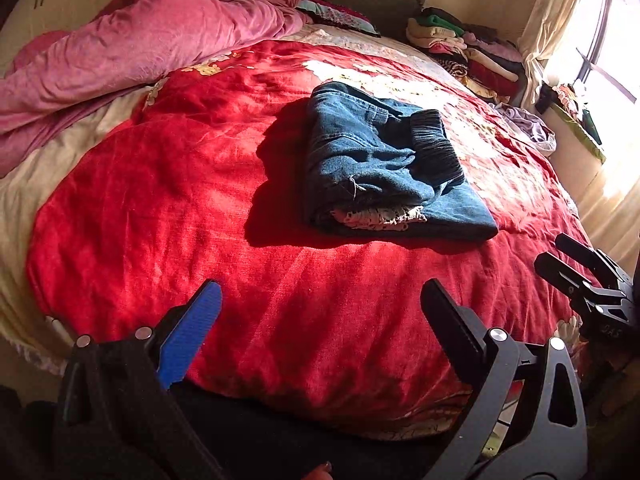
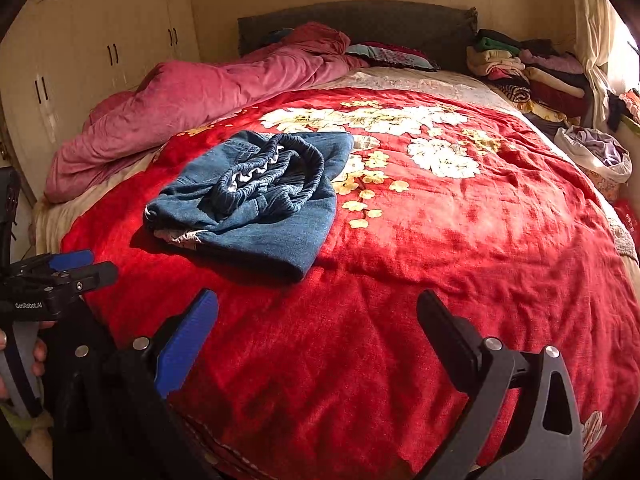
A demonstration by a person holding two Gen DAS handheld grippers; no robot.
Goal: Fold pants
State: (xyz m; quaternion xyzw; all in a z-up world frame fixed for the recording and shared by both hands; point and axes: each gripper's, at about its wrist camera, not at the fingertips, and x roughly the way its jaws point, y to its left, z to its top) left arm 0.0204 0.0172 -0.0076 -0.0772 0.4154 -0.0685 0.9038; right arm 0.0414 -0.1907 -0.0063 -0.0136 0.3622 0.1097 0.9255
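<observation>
Blue denim pants (image 1: 380,160) lie folded in a compact bundle on the red flowered blanket (image 1: 200,200), elastic waistband on top. They show in the right wrist view (image 2: 256,200) at centre left. My left gripper (image 1: 320,304) is open and empty, held above the near part of the bed, well short of the pants. My right gripper (image 2: 316,312) is open and empty, also near the bed's front edge. Each gripper shows in the other's view, the right one (image 1: 560,256) at the right edge, the left one (image 2: 84,264) at the left edge.
A pink quilt (image 2: 192,104) is bunched along the bed's left side. Stacks of folded clothes (image 2: 528,72) sit at the far right corner by the window. A white bag of laundry (image 2: 596,152) rests at the right edge. Wardrobe doors (image 2: 100,48) stand behind left.
</observation>
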